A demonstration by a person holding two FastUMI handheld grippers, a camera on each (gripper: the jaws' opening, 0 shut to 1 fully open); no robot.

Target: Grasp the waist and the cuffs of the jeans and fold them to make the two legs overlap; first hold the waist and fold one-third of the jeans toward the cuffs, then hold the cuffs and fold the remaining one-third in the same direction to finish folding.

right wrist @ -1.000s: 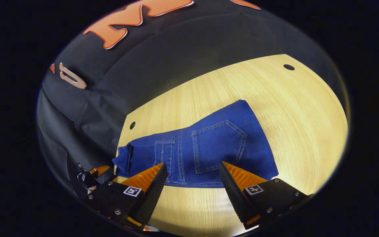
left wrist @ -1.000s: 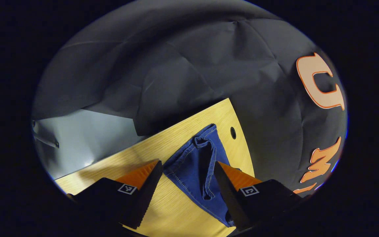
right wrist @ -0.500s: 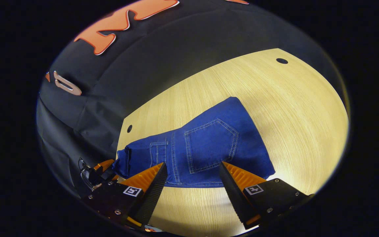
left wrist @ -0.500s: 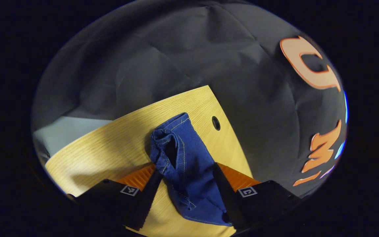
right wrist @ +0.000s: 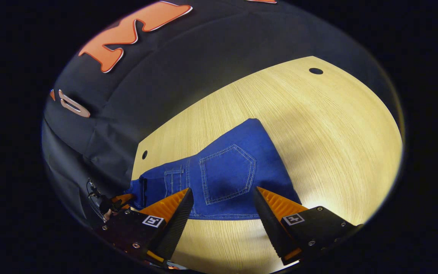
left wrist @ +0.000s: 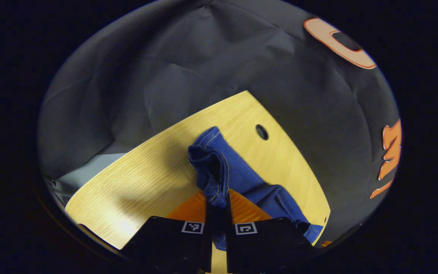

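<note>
My left gripper (left wrist: 218, 205) is clenched on a bunched corner of the jeans (left wrist: 219, 171), both fingers pressed together on the denim right at six o'clock in the left gripper view. In the right gripper view my right gripper (right wrist: 221, 201) is released, jaws wide, hovering just over the near hem edge of the jeans (right wrist: 222, 175); nothing between the fingers yet.

The jeans lie on the wooden table (right wrist: 318, 125), one back pocket (right wrist: 228, 175) facing up, the cloth running from my right fingers out toward nine o'clock, where the left gripper (right wrist: 122, 199) pinches the end.

I judge I'm at a grasping step: one end secured, the other not yet. Whether the pinched end is waist or cuff, I can't say for sure. Next I need the right gripper down onto the near edge and closed on it, then both lifting together so the fold carries over evenly.

Count: one pair of jeans, one pocket showing, two grippers, one table, two round holes (right wrist: 316, 70) near its far edge, booth wall (left wrist: 203, 57) beyond at twelve.
</note>
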